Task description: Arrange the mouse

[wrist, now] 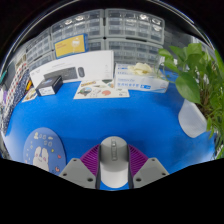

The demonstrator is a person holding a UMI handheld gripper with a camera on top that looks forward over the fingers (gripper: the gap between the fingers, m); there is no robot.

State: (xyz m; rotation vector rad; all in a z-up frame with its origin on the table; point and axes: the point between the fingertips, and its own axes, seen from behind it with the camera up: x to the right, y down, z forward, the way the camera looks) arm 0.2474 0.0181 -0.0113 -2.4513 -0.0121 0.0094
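Mouse (114, 160) sits between the fingers of our hand-held gripper (114, 172), which looks clamped on it above the blue worktop (120, 115). We judge it grasped but not yet placed; setting it down remains.

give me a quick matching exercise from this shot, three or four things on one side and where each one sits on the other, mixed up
Things:
1. mouse
2. round pad
3. plant
4. white box

Places:
A. on the blue table, off to the left of the fingers
B. far side of the table, before the drawer cabinets
C. between the gripper fingers
D. right side, leaves over the table

Pairs: 1-C, 2-A, 3-D, 4-B
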